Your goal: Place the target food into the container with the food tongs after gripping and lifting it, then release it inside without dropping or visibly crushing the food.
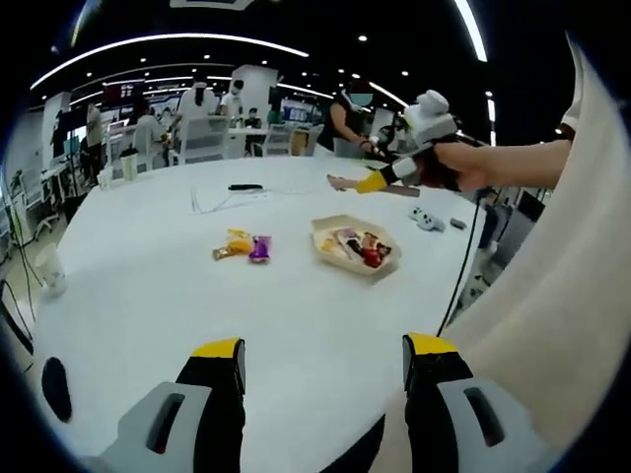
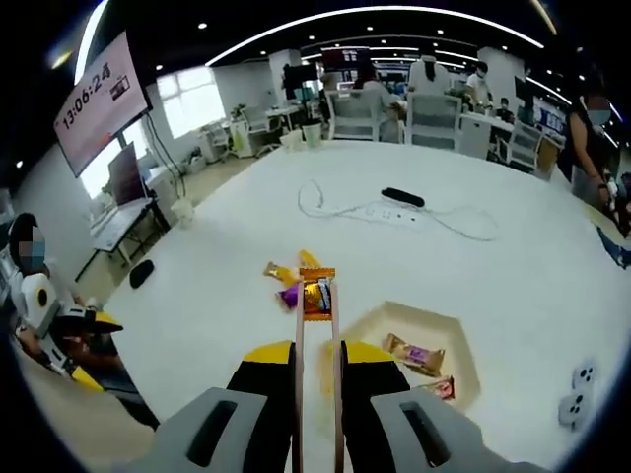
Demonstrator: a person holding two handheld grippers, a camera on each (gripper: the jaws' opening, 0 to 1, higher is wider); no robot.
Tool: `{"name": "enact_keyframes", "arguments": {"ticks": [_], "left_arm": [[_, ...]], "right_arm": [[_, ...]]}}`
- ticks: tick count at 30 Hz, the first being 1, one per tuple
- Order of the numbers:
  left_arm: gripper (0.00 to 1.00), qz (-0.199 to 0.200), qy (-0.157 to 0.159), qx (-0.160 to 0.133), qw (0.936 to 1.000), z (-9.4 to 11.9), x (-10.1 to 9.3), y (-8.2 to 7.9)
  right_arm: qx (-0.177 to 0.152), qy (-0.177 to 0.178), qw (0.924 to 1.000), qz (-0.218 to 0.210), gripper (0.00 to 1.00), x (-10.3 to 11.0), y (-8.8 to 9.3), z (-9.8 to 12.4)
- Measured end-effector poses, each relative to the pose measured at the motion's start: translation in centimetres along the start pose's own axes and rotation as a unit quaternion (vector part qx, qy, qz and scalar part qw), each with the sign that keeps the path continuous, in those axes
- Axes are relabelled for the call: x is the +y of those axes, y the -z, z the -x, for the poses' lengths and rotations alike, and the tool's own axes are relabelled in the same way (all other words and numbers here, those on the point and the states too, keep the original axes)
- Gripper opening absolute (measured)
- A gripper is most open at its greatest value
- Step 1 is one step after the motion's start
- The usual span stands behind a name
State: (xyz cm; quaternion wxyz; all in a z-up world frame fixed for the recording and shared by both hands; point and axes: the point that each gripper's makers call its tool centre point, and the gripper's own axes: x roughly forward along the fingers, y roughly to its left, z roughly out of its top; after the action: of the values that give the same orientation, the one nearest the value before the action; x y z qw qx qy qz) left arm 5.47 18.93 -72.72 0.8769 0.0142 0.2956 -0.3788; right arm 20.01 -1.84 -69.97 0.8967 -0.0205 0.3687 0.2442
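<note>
In the tray (image 2: 455, 340), two wrapped snacks (image 2: 413, 355); tongs (image 2: 317, 325) gripping another.

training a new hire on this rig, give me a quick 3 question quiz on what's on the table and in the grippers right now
1. True or false: the tongs in the right gripper hold a snack.
2. Where does the snack hang? A) over the white table beside the container B) inside the container C) on the power strip
3. Fill in: the left gripper is ____.

Key: 1 true; 2 A; 3 open, holding nothing.
</note>
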Motion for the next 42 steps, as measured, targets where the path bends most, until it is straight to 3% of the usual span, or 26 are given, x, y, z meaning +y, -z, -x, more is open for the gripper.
{"name": "enact_keyframes", "arguments": {"ticks": [4,13,23,29,42], "left_arm": [[0.65,-0.001,0.002,-0.001,1.0,-0.1,0.0,-0.1],[0.65,-0.027,0.032,0.007,0.9991,-1.7,-0.8,-1.2],[0.65,-0.046,0.05,0.011,0.9976,-2.4,-1.4,-1.7],[0.65,-0.064,0.05,0.021,0.9965,-2.5,-1.9,-1.3],[0.64,-0.054,0.049,0.026,0.997,-2.3,-2.6,-0.4]], "right_arm": [[-0.002,0.003,1.0,-0.003,0.15,-0.3,0.0,0.3],[-0.021,0.032,0.9986,-0.035,0.15,-3.5,0.3,2.5],[-0.029,0.05,0.997,-0.053,0.15,-4.7,1.2,4.0],[-0.027,0.055,0.9966,-0.056,0.15,-5.7,2.1,4.4],[-0.03,0.057,0.9955,-0.069,0.16,-5.6,2.8,5.1]]}}
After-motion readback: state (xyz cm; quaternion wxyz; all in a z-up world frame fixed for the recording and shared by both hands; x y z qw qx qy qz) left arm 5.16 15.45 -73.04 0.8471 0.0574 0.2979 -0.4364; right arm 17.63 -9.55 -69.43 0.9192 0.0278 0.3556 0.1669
